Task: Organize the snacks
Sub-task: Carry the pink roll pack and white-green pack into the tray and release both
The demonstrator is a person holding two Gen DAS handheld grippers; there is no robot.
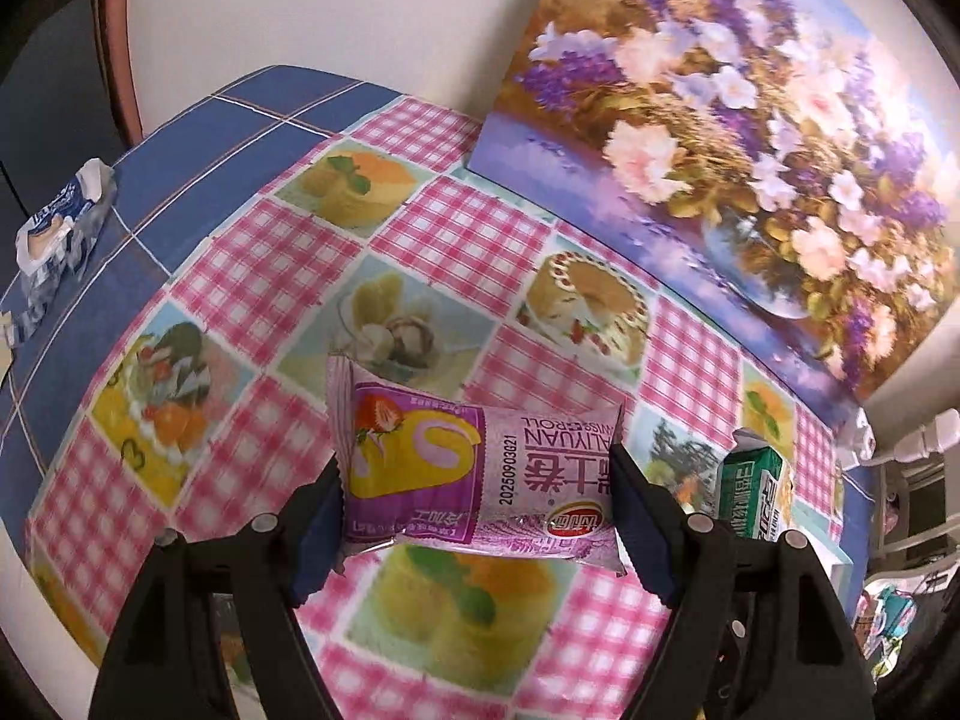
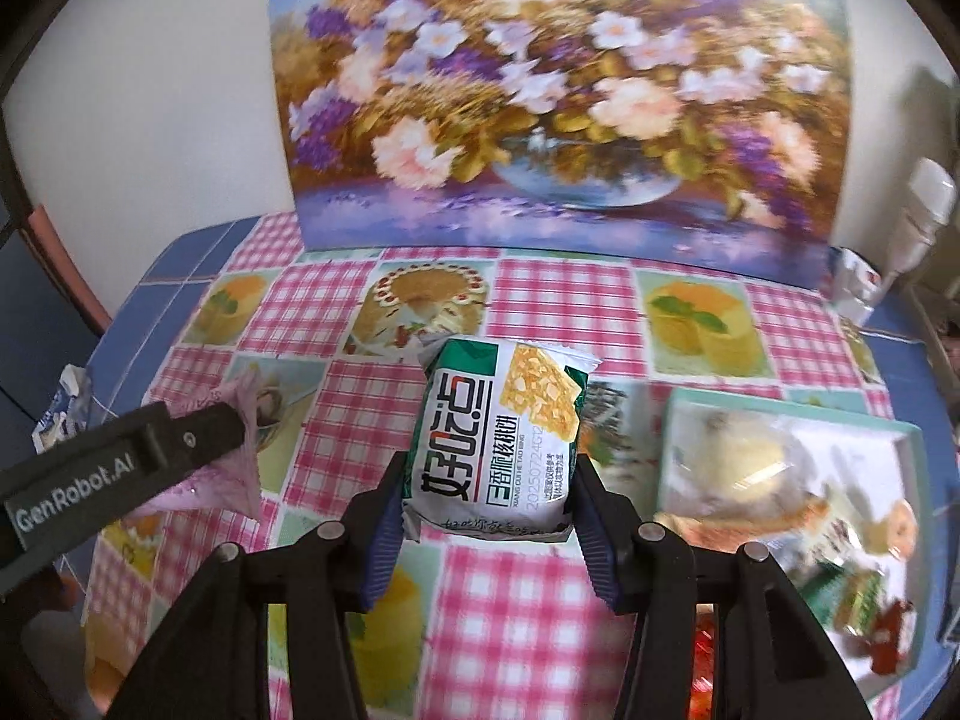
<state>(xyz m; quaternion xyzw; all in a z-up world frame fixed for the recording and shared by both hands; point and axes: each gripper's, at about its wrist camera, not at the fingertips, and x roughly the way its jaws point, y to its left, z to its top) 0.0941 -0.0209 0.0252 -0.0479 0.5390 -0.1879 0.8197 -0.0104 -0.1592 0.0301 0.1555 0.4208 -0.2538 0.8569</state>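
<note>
In the left wrist view my left gripper (image 1: 474,480) is shut on a pink Swiss roll packet (image 1: 474,474), held crosswise above the checked tablecloth (image 1: 456,234). The right wrist view shows my right gripper (image 2: 489,480) shut on a green and white walnut cake packet (image 2: 498,438), lifted off the cloth. The left gripper's black arm (image 2: 114,462) with the pink packet (image 2: 240,468) shows at the left of the right wrist view. The green packet (image 1: 759,495) appears at the right edge of the left wrist view.
A flower painting (image 2: 558,90) leans on the wall at the table's back. A teal tray (image 2: 912,450) with several wrapped snacks lies to the right. A blue and white snack packet (image 1: 60,228) lies at the table's left edge. White packets (image 2: 855,282) sit at the back right.
</note>
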